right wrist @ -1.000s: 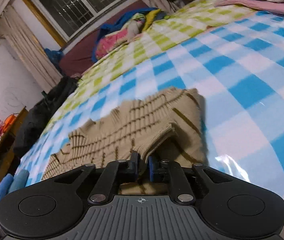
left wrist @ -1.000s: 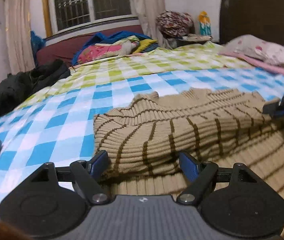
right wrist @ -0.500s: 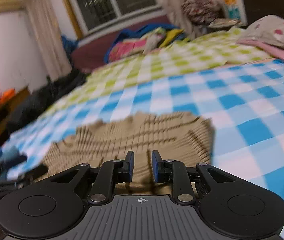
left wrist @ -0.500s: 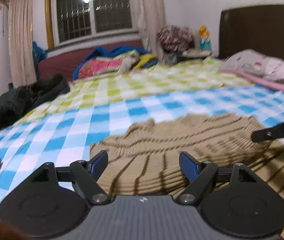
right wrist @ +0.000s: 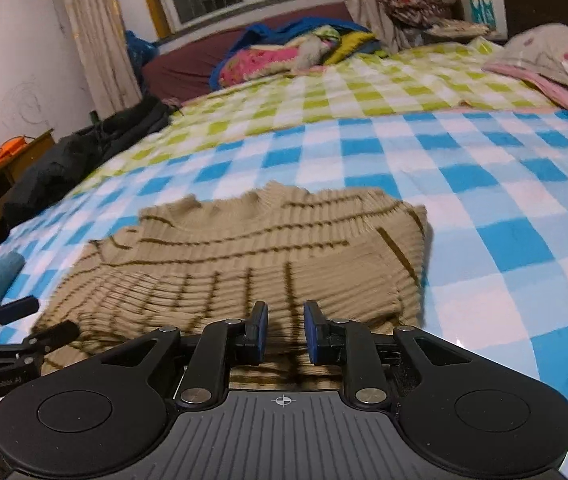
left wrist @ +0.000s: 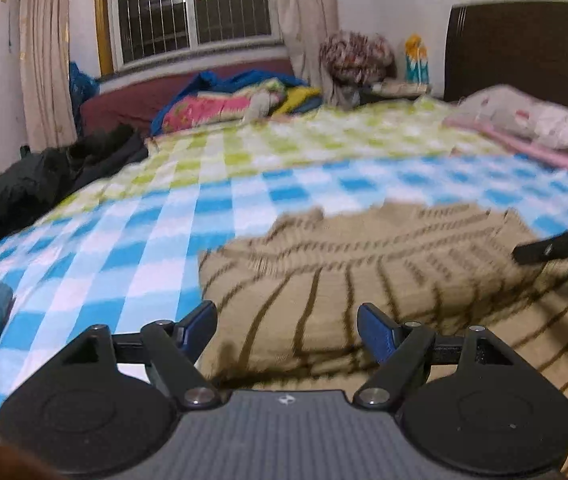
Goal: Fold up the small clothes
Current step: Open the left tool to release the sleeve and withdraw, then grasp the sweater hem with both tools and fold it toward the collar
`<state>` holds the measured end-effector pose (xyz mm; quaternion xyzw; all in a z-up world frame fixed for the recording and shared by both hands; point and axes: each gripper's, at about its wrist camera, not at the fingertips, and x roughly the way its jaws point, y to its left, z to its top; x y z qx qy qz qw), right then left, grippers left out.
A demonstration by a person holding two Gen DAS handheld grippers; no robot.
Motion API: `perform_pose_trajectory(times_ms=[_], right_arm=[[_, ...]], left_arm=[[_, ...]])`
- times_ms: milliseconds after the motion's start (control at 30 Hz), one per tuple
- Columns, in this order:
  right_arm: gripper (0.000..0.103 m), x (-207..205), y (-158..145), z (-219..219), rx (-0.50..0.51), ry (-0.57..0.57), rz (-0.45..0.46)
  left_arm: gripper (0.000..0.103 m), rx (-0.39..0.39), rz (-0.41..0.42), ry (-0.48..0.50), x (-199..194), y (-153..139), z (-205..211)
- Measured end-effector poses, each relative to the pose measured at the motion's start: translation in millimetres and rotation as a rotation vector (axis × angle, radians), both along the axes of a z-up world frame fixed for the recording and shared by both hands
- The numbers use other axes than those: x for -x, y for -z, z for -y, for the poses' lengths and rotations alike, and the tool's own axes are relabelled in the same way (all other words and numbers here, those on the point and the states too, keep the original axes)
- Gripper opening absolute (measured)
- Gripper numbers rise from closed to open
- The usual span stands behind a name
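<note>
Since a second ago the right gripper (right wrist: 285, 332) has let go of the knit fold it pinched and backed off; its jaws now stand slightly parted with nothing between them. The left gripper (left wrist: 287, 330) is spread wide and empty, hovering at the near edge of the garment.

The bed (right wrist: 483, 184), with its blue-and-white checked sheet, carries the sweater (right wrist: 252, 248), a tan ribbed knit with dark stripes, lying partly folded with one layer doubled over the other.

It looks soft, thick and light (likely to slump rather than hold a crease), not slippery, so I would take it at a ribbed hem or folded edge.

No containers are in view.
</note>
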<state>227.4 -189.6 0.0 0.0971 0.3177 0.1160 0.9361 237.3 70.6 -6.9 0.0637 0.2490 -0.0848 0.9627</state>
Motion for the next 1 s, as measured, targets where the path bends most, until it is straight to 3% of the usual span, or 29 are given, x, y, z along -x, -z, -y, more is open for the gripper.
perform_pose_trajectory(times_ms=[167, 333, 500, 700, 867, 1000], right_arm=[[0.021, -4.6, -4.8, -24.5, 0.009, -0.095, 0.011], [0.021, -9.6, 7.2, -42.8, 0.059, -0.175, -0.025], [0.022, -7.3, 15.3, -36.6, 0.039, -0.171, -0.039], [0.022, 8.4, 4.7, -29.7, 0.008, -0.140, -0.036], [0.023, 14.0, 20.1, -25.2, 0.029, -0.110, -0.135], [0.024, 33.2, 7.2, -19.1, -0.011, -0.104, -0.102]], left_arm=[[0.083, 0.026, 0.025, 0.018, -15.3, -5.6, 12.4], [0.083, -0.008, -0.077, 0.041, -26.6, 14.8, 17.8], [0.084, -0.022, -0.095, 0.046, -14.7, 24.3, 15.6], [0.083, -0.009, -0.095, 0.024, -3.6, 14.8, 13.2], [0.083, -0.044, -0.167, -0.004, 6.1, 25.4, 12.2], [0.083, -0.003, -0.156, -0.028, 25.5, 17.7, 2.4]])
